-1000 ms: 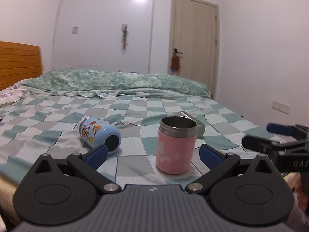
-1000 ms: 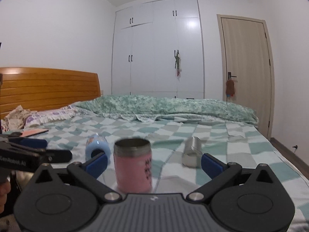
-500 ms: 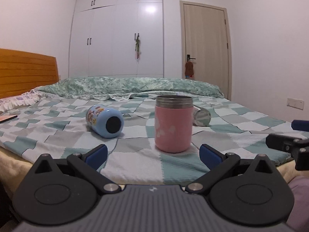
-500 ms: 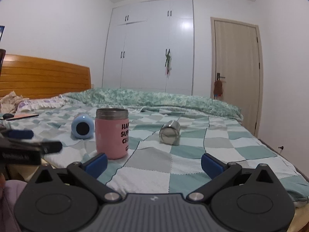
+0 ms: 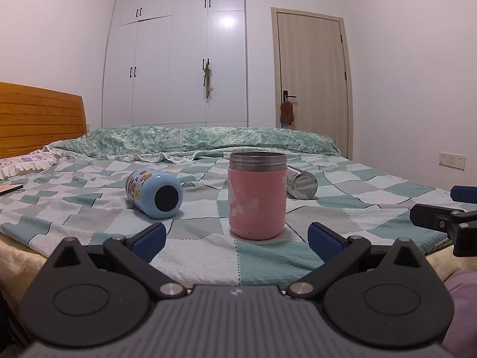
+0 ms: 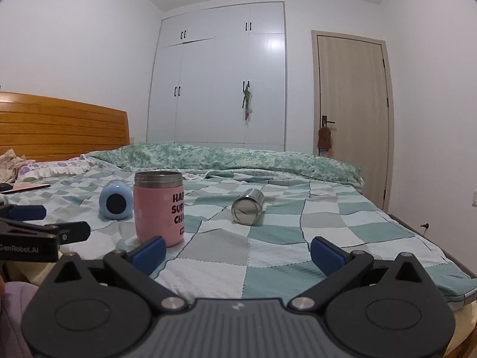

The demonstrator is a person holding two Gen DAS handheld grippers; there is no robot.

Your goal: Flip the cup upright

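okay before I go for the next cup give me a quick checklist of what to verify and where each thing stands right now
1. Pink cup upright, mouth up on the checkered blanket: ok.
2. Blue cup upright: not ok, it lies on its side with its base toward the camera.
3. Steel cup upright: not ok, also on its side.
4. Left gripper open and empty: ok.
5. Right gripper open and empty: ok.
6. Whether either lying cup would roll on the soft blanket when touched: cannot tell.

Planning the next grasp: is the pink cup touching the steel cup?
Apart. The right wrist view shows checkered blanket between the pink cup and the steel cup.
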